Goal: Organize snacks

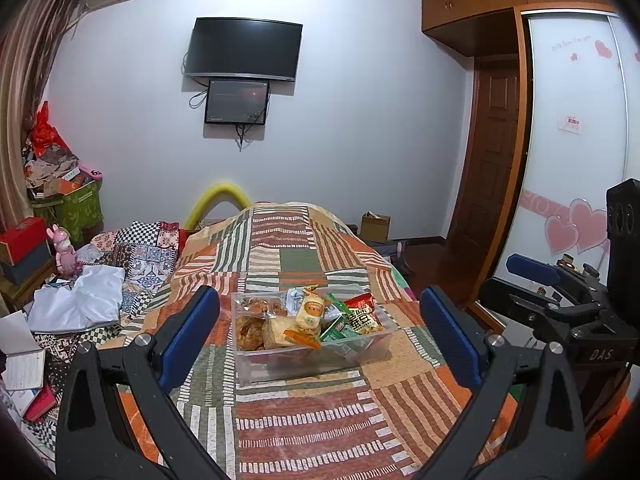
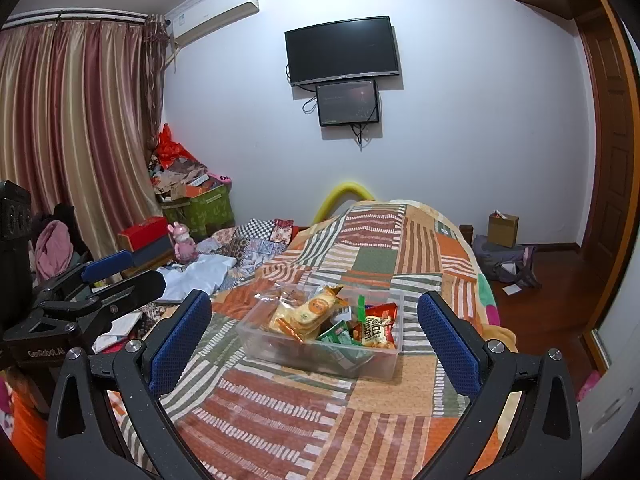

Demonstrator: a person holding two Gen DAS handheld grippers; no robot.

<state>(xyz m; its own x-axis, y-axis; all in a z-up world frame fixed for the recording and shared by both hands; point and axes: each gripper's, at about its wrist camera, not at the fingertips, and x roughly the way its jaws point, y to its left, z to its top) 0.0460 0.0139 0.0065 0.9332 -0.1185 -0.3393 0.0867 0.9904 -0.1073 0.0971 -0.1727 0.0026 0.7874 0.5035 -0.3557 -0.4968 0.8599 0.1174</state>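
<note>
Patchwork bedspread (image 1: 304, 420), orange/green/cream stripes, covers the bed & carries everything. Clear plastic box (image 1: 280, 368) sits on it approx mid-width, set back from the near edge, w/ bare quilt on all sides. Box is full of snack packets, none lying loose on the bedspread. Biggest is a yellow-cream packet (image 1: 309, 312) standing tilted in the middle, its top poking above the rim. Brown baked snacks (image 1: 250, 330) in clear wrap fill the box's left end. Red packet (image 2: 378, 326) w/ dark lettering leans at the right end; green packet (image 2: 335, 332) lies low between red & yellow ones.

Left gripper (image 1: 320, 332) hangs over the near part of the bed, blue-padded jaws spread wide, nothing between them, box seen through the gap. Right gripper (image 2: 314, 332) same: jaws wide apart, empty, aimed at the box from slightly right. Neither touches the box. Each gripper shows at the edge of the other's view, side by side.
</note>
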